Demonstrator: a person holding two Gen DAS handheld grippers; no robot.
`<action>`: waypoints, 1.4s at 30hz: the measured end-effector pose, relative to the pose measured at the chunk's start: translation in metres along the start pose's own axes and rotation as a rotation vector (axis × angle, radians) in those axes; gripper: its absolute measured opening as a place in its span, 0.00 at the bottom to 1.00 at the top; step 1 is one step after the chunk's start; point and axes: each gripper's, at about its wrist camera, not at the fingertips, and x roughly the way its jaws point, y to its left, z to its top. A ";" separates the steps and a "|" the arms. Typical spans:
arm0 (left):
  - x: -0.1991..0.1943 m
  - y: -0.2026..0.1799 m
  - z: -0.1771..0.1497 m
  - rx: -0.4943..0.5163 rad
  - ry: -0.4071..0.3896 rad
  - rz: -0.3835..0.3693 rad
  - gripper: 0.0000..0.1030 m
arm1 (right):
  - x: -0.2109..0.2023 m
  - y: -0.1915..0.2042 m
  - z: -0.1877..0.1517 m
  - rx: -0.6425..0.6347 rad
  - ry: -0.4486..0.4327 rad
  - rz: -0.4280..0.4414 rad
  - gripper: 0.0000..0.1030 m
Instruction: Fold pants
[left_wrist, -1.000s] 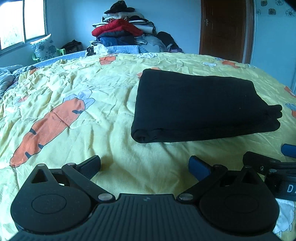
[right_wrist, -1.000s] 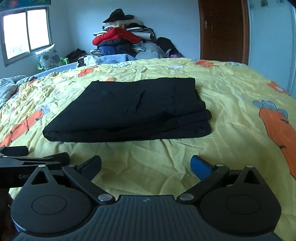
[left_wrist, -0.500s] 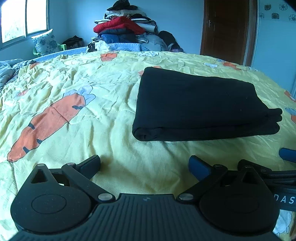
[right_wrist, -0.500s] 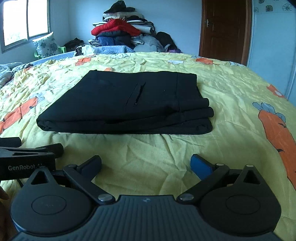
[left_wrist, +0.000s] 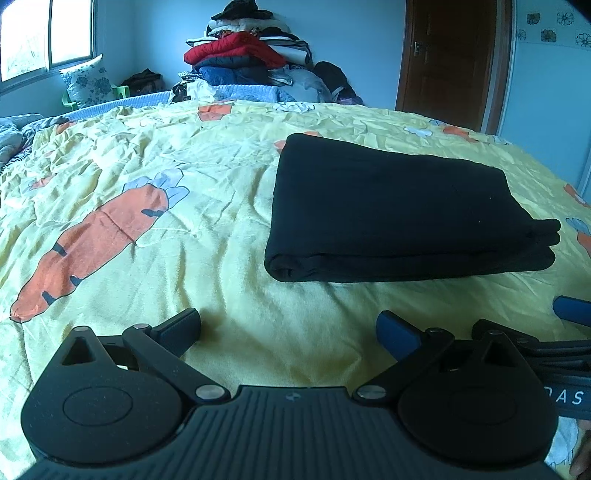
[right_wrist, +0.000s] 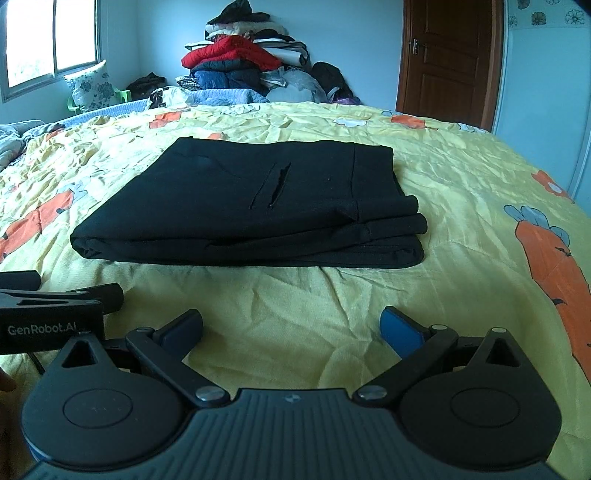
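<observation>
The left gripper (left_wrist: 288, 326) is black plastic with two round discs, thin arms, silver screws and a ridged middle. One finger pad (left_wrist: 397, 333) is blue. The right gripper (right_wrist: 291, 326) looks the same. White letters say "GenRobot.AI".

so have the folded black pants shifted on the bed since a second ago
No. The folded black pants lie at the same spot on the yellow carrot-print bedspread, far corner beside the same orange patch; only the camera moved.
</observation>
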 end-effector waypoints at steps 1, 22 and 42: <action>0.000 0.000 0.000 0.001 0.001 -0.001 1.00 | 0.000 0.000 0.000 0.000 0.000 0.000 1.00; 0.019 0.019 0.048 0.058 -0.012 0.024 1.00 | 0.020 -0.056 0.070 -0.006 -0.118 0.041 1.00; 0.041 -0.011 0.085 0.160 -0.012 0.017 0.99 | 0.116 -0.092 0.134 -0.044 -0.029 -0.131 1.00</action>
